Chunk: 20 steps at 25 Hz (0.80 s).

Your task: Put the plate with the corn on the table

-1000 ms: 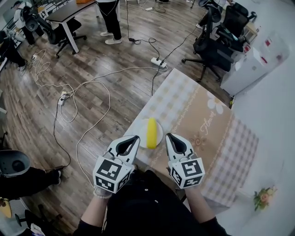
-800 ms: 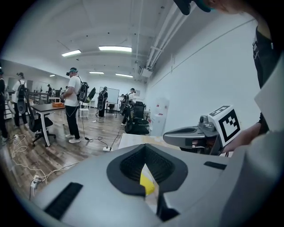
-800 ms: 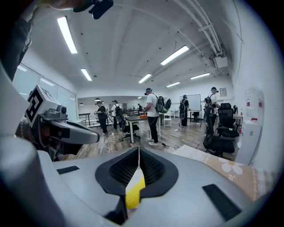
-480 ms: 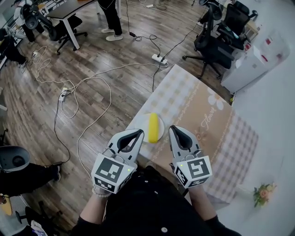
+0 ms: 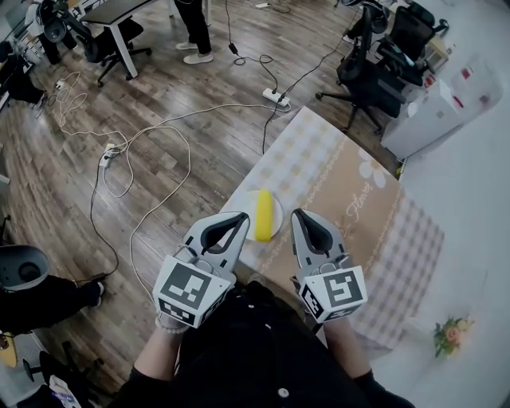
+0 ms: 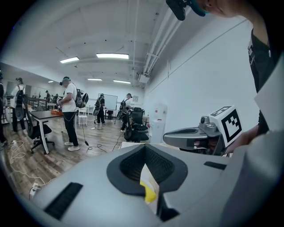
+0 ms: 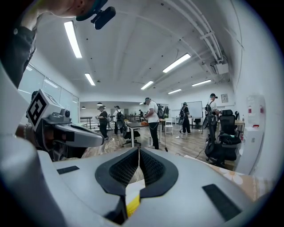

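Observation:
A white plate (image 5: 275, 217) with a yellow corn cob (image 5: 262, 213) lies flat near the left front edge of the table (image 5: 374, 215), which has a beige and checked cloth. My left gripper (image 5: 238, 217) hovers just left of the plate and my right gripper (image 5: 297, 215) just right of it. Both are close to my body, shut and empty. In the left gripper view the jaws (image 6: 144, 147) meet at their tips, with a sliver of plate and corn (image 6: 150, 193) showing below them. The right gripper view shows the same for its jaws (image 7: 139, 149).
Cables and a power strip (image 5: 273, 99) lie on the wooden floor left of the table. Office chairs (image 5: 370, 76) and a white cabinet (image 5: 438, 111) stand beyond it. A small bunch of flowers (image 5: 448, 335) is at the lower right. People stand by a desk (image 5: 119, 12) further off.
The head view has shifted a little, and the plate now sits slightly higher in it. Both grippers stay shut beside the plate, which has not moved on the table.

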Available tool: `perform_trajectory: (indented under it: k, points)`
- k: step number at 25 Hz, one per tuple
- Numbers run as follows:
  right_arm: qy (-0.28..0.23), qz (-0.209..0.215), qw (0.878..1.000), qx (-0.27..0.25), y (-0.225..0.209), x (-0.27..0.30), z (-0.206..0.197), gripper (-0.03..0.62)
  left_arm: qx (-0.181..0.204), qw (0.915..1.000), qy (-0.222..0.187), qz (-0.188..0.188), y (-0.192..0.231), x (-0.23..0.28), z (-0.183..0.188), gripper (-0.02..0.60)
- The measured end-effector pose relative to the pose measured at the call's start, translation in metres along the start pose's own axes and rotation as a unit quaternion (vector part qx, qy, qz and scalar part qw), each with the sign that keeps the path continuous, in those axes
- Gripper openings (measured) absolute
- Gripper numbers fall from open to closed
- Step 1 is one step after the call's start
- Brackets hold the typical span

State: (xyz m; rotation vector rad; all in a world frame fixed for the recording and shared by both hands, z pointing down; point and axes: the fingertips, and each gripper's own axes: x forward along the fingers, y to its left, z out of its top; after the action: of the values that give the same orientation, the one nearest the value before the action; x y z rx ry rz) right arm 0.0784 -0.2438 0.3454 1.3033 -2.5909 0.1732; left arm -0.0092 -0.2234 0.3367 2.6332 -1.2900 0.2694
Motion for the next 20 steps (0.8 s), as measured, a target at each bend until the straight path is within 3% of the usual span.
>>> perform_trajectory:
  k: [20]
  points:
    - [0.008,0.007,1.0,-0.01,0.008,-0.0001,-0.0025,0.043,0.012,0.9999,0.009,-0.007,-0.0048,-0.002,-0.0074,0.014]
